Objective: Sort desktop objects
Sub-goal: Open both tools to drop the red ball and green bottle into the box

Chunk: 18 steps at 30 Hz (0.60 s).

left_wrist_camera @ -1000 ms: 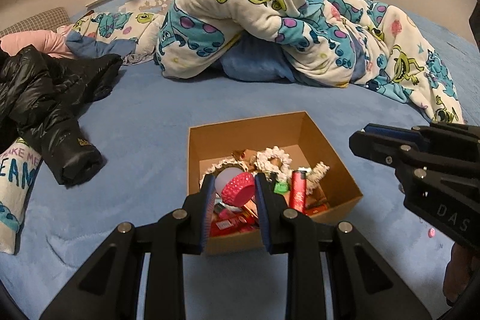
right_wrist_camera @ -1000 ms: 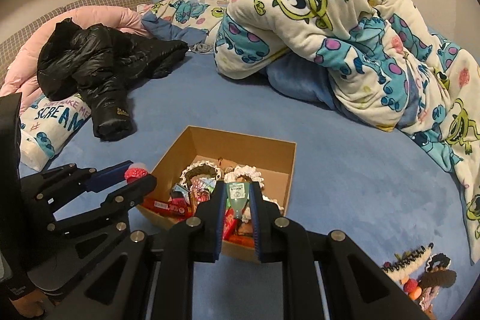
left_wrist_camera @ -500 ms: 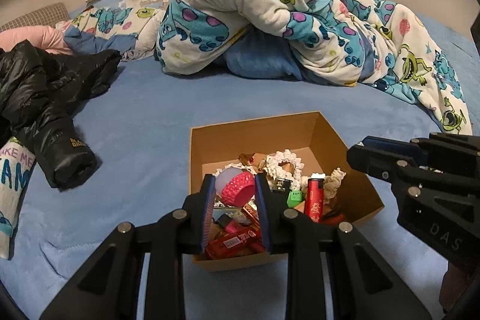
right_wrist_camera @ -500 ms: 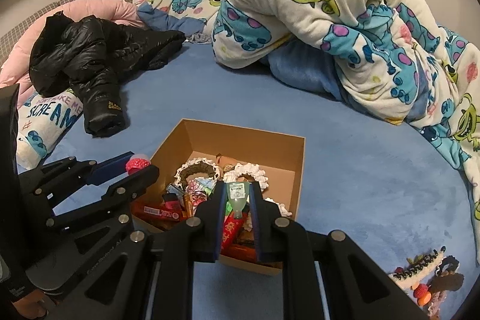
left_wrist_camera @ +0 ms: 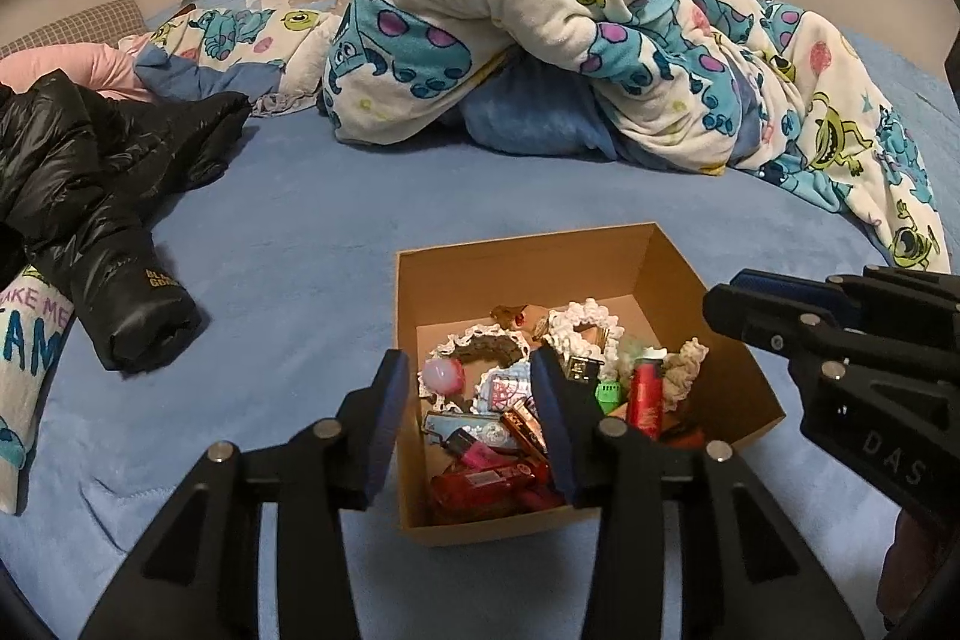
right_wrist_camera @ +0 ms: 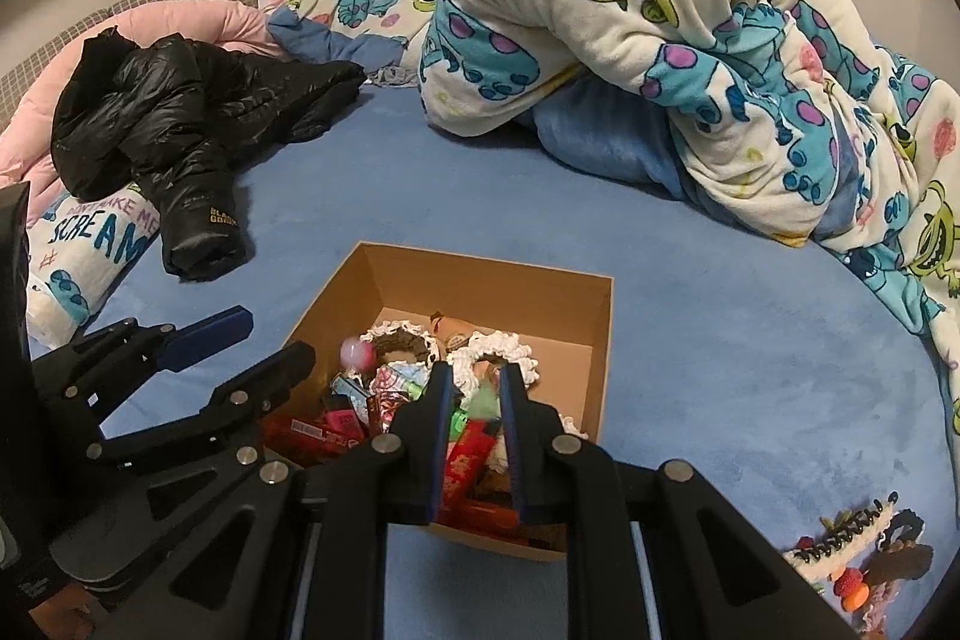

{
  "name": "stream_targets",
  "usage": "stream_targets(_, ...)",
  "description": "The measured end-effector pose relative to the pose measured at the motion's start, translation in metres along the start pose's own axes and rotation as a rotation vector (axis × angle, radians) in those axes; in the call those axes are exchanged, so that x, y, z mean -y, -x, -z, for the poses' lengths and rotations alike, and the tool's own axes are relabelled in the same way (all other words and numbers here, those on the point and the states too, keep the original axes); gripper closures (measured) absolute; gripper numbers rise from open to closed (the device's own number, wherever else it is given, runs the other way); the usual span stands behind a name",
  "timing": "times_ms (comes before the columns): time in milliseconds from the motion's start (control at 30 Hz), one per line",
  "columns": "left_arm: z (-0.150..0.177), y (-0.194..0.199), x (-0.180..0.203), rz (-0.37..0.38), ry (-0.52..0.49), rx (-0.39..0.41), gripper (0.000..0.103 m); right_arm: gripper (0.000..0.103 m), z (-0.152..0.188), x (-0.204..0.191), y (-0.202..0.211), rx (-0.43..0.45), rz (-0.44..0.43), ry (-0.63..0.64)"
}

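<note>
An open cardboard box [left_wrist_camera: 522, 259] [right_wrist_camera: 480, 274] stands on the blue bedspread with several small things in it: lace scrunchies, a red lighter [left_wrist_camera: 645, 394], red packets. My left gripper [left_wrist_camera: 468, 400] [right_wrist_camera: 273, 340] hovers over the box's near left part, its jaws opening. A pink ball [left_wrist_camera: 444, 376] [right_wrist_camera: 357, 352] is free of the pads below them, blurred in the right wrist view. My right gripper [right_wrist_camera: 476, 394] [left_wrist_camera: 738, 295] hangs over the box's near right part. A small green bottle [right_wrist_camera: 483, 397] shows as a blurred smear between its narrow-set pads.
A black puffer jacket [left_wrist_camera: 90, 196] [right_wrist_camera: 180, 130] and a printed pillow [right_wrist_camera: 90, 244] lie left of the box. A bunched monster-print blanket [left_wrist_camera: 570, 10] rises behind it. Hair clips and accessories [right_wrist_camera: 858, 550] lie on the bedspread at the near right.
The left jaws have spread and the pink ball has left them for the box. Both grippers came slightly closer over the box. The green bottle now looks blurred and lower between the right pads.
</note>
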<state>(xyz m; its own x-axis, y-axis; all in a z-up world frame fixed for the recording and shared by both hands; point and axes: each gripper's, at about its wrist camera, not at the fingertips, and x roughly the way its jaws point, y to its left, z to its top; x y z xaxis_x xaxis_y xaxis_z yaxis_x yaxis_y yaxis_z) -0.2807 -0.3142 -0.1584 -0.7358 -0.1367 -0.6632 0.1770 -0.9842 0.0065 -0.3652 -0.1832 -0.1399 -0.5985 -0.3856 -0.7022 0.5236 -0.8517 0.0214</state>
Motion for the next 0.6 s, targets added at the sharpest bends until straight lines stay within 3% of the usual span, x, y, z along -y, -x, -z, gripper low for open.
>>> stream_targets(600,0.002,0.014,0.015,-0.003,-0.030,0.010,0.057,0.084,0.008,0.012,0.016,0.005,0.001,-0.027)
